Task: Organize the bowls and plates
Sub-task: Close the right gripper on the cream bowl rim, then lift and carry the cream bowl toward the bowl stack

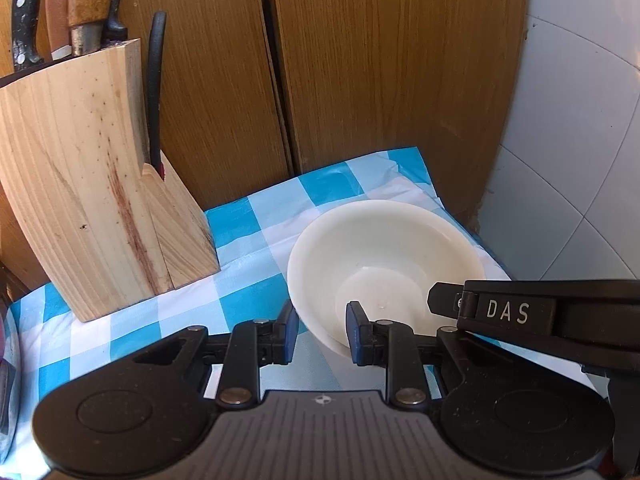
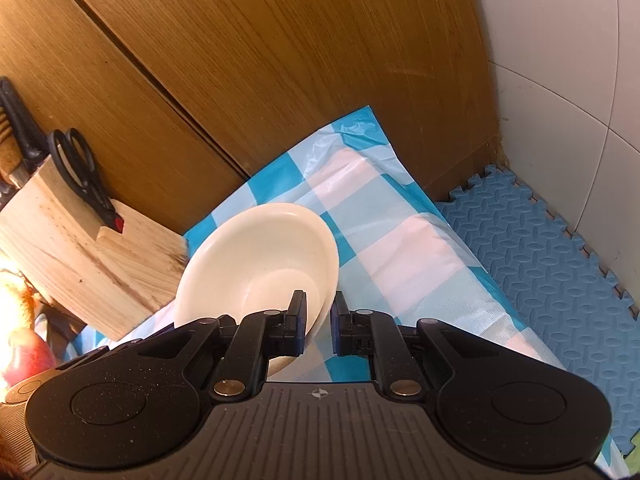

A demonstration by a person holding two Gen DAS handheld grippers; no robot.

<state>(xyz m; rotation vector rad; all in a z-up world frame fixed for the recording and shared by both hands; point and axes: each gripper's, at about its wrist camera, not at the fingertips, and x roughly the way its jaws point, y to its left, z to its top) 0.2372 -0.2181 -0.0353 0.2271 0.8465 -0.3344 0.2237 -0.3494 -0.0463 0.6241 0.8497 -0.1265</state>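
Brown wooden panels (image 2: 280, 60) back the checked tablecloth (image 2: 400, 248), white tiled wall (image 2: 560, 60) and blue foam mat (image 2: 540, 260) alongside.

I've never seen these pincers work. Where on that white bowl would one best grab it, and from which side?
At the rim, probably, from the near side. The white bowl is wide, round and smooth, so only its thin wall fits between two fingers, one inside and one outside. The right gripper straddles the near rim just so; the left gripper does likewise at another spot.

Blue-and-white checked tablecloth (image 1: 256, 240) under a wooden knife block (image 1: 92, 184) and, just beside it, a cream bowl (image 1: 380, 240).
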